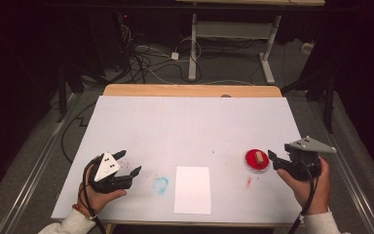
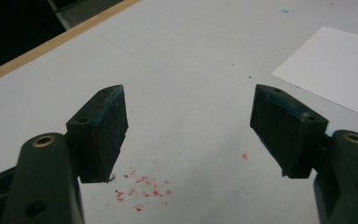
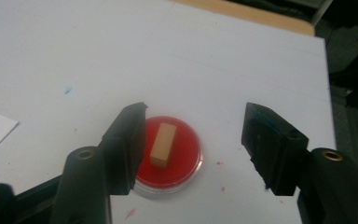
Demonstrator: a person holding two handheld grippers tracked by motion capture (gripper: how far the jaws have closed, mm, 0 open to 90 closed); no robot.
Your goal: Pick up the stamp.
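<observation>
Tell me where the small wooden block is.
High view, right side: the wooden block lies in the red dish, just left of the right hand-held gripper.

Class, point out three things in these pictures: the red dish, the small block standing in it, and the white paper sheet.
red dish [image 3: 186,156], right gripper view, on its red inside right of the block.
block [image 3: 163,143], right gripper view, on its top face.
paper sheet [image 1: 193,190], high view, at its middle.

Small tan wooden block [image 3: 162,144], lying flat in round red dish [image 3: 189,158]; dish near table's right edge
</observation>
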